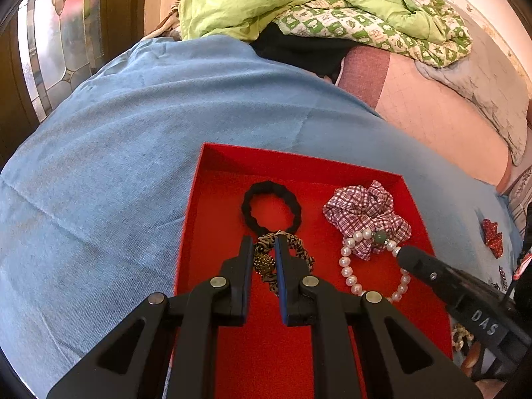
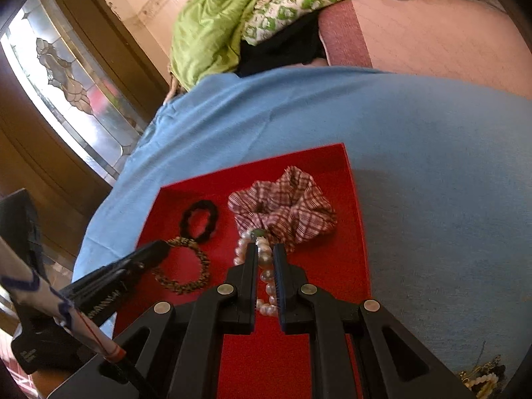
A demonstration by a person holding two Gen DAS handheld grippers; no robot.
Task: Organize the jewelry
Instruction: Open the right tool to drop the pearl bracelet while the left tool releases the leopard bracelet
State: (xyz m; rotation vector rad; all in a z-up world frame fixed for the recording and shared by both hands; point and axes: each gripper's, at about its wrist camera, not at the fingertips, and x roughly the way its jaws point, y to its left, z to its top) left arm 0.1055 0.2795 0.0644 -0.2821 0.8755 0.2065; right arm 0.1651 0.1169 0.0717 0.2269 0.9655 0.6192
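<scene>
A blue cloth (image 1: 116,153) spreads under everything and far beyond both tongs, most likely laid down so small pieces stay put and stand out against it. On it, directly below and ahead of both pairs of tongs, sits the red tray (image 1: 299,163), the place the jewelry is being gathered into; its near edge is cut off behind the tong frames in both views. Ahead of the right gripper (image 2: 265,253), touching the strand it carries, lies the plaid scrunchie (image 2: 286,212). That gripper's jaws are clamped on the pearl bracelet (image 2: 266,276), which hangs down between them onto the tray floor, apparently being set beside the scrunchie; a green bead (image 1: 380,236) on it shows at the scrunchie's edge. The left gripper (image 1: 264,244) is closed on the leopard-print hair tie (image 1: 296,249), just short of the black hair tie (image 1: 271,207) lying ahead of its tips, so like pieces seem to be grouped. How much of each loop already rests on the tray is hidden by the jaws. Off to the right gripper's far side, outside the tray, a red bow (image 1: 492,236) and a beaded tangle (image 2: 482,379) lie half cut off and too small to identify.
</scene>
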